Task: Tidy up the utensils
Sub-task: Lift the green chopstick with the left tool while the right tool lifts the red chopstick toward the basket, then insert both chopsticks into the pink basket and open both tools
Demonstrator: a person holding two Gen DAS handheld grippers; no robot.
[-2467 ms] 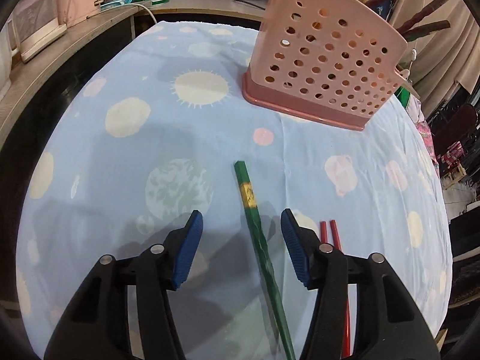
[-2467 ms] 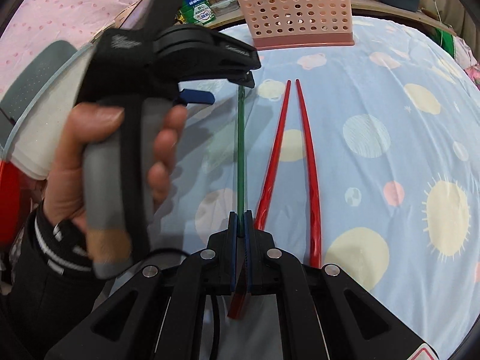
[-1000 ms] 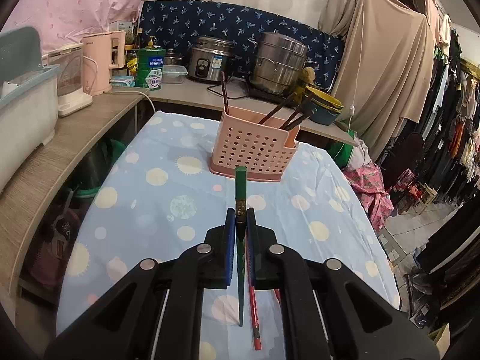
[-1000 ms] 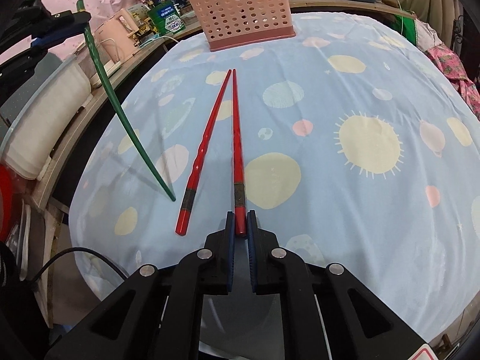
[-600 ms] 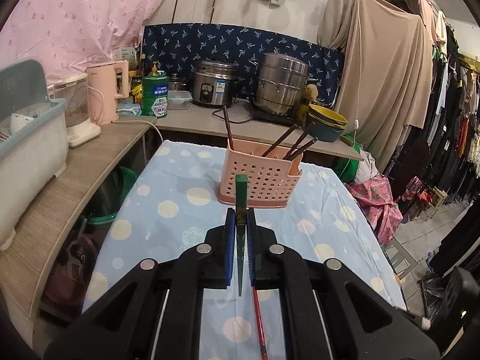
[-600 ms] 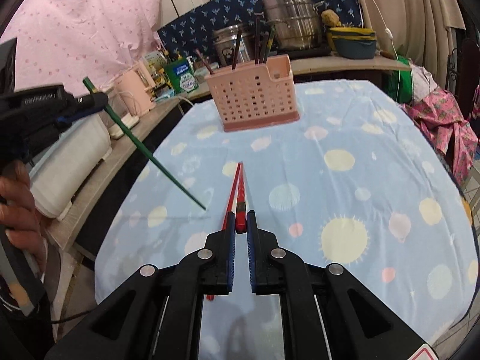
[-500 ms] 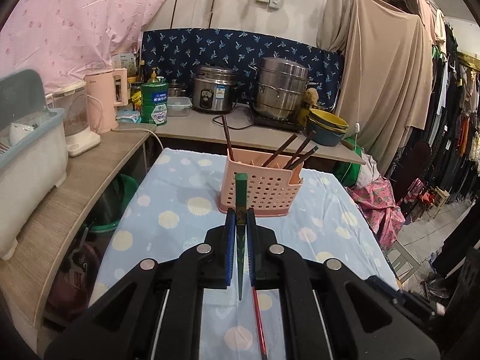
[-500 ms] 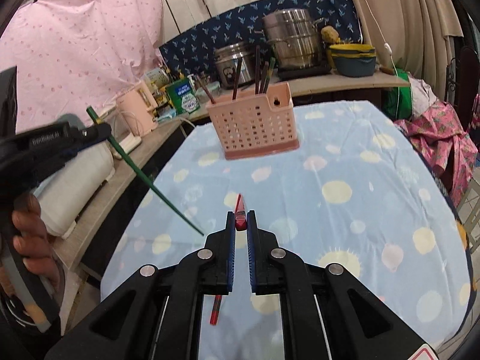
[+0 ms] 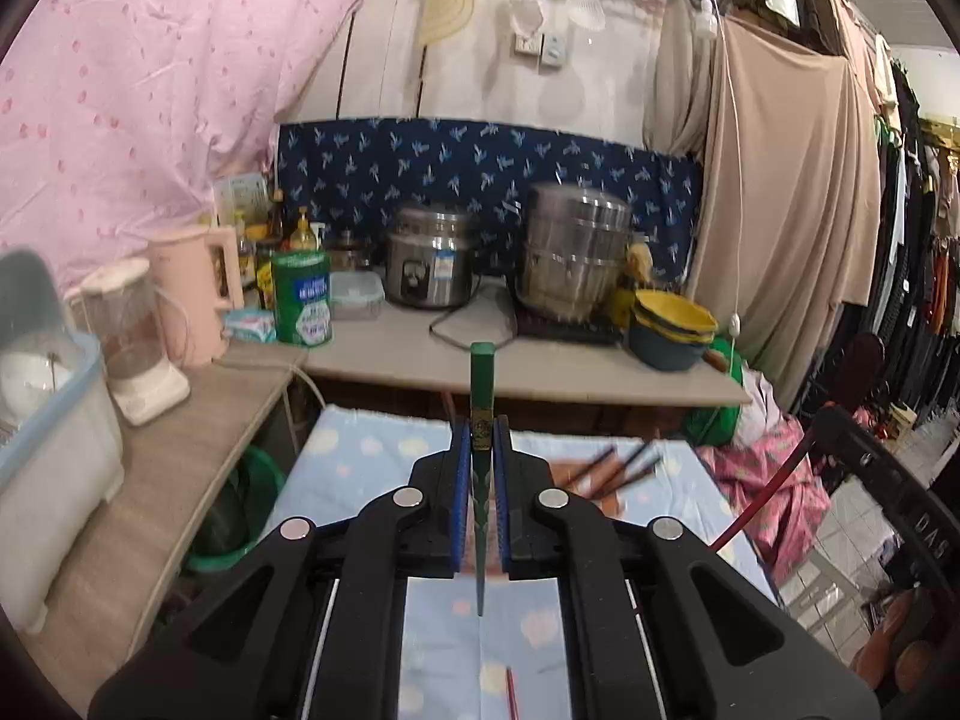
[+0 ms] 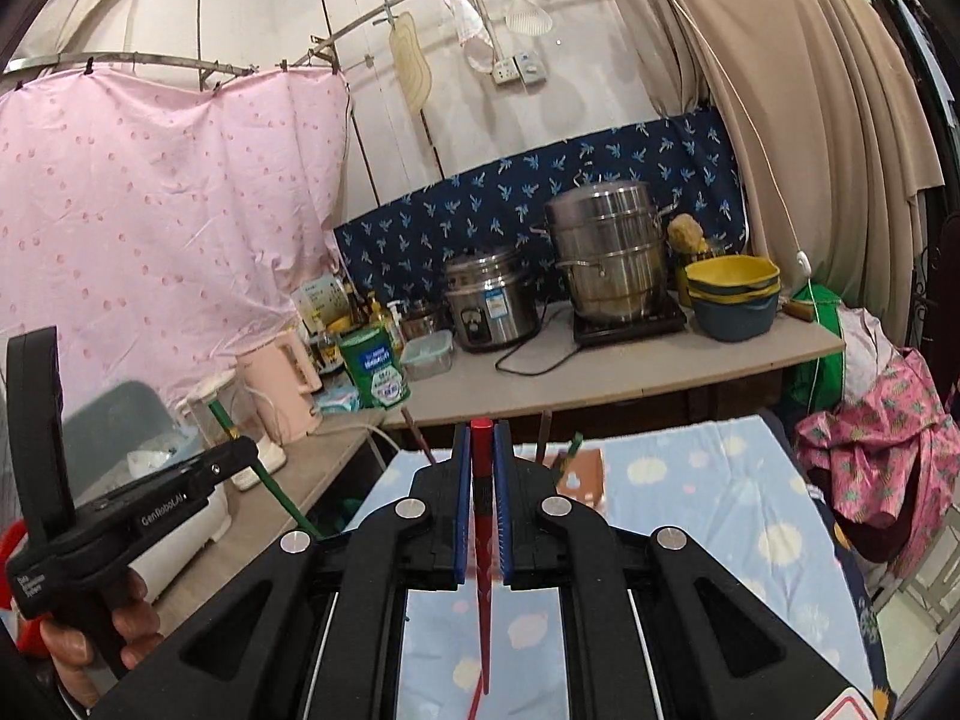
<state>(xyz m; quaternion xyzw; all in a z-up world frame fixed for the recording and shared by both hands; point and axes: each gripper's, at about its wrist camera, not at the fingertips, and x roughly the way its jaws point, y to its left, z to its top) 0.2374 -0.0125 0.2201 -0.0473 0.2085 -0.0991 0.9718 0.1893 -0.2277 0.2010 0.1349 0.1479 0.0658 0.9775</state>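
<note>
My left gripper is shut on a green chopstick, held high above the blue spotted tablecloth. My right gripper is shut on a red chopstick whose tip hangs down toward the cloth. The pink perforated basket, with dark chopsticks in it, shows only partly behind the fingers and is blurred; in the right wrist view the basket peeks out likewise. Another red chopstick lies on the cloth. A hand holds the left gripper at the left.
A counter behind the table carries a rice cooker, a steel pot, stacked bowls, a green tin, a pink kettle and a blender. A white bin stands left; clothes hang right.
Both grippers have risen well above the table with their chopsticks still clamped. The views have tilted up, so the basket has sunk low behind the fingers.
</note>
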